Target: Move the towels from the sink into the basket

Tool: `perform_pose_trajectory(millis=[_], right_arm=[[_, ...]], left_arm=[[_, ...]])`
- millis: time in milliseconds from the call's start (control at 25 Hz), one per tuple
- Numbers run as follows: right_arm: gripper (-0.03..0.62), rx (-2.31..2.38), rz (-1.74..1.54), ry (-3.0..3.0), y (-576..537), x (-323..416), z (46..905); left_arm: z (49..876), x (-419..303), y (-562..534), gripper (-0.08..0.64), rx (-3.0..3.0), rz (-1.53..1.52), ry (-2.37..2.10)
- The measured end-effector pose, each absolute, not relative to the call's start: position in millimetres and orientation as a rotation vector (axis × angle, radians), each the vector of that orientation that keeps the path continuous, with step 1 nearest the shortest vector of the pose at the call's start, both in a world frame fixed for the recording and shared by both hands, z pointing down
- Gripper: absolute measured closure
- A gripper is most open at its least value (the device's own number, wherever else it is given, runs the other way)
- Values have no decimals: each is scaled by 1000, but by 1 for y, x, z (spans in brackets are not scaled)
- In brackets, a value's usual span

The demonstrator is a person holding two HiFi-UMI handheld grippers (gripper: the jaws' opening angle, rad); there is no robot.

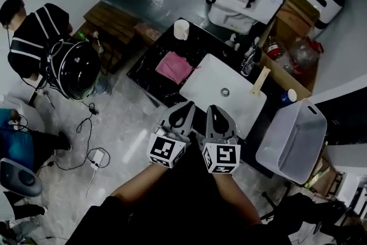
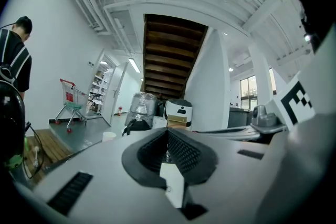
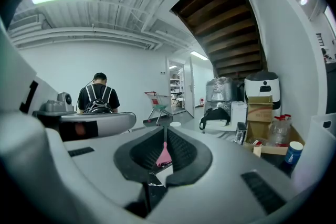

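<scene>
Head cam sits up high, looking steeply down past the left tongs and right tongs at the sink and table. Each tongs cam rides right behind its own jaws, facing about level across the room, and both catch the same cart and stairs out back.

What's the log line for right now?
left tongs: shut | right tongs: shut | pink towel: on counter beside sink | basket: empty

The towel lies on the counter, left of the sink. The basket stands right of the sink.
</scene>
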State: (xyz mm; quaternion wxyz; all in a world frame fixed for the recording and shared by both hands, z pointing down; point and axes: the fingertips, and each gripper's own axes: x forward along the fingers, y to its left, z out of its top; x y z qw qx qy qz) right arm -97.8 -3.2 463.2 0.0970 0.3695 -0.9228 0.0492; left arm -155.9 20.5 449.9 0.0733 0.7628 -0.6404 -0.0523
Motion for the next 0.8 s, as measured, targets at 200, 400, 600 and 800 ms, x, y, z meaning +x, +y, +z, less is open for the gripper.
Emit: perform_pose_trajectory(millis=[200, 400, 600, 800], right_arm=[[561, 1029, 130, -2754, -27, -123, 470], [561, 1001, 175, -2751, -58, -137, 484], [561, 971, 235, -2760, -97, -149, 503], [561, 926, 281, -2800, -123, -170, 508]], left_arm=[[459, -179, -4, 557, 2268, -106, -1951], [468, -205, -30, 557, 2238, -35, -1984], [471, -221, -67, 557, 2249, 38, -2012], [478, -228, -103, 557, 2227, 85, -2055]])
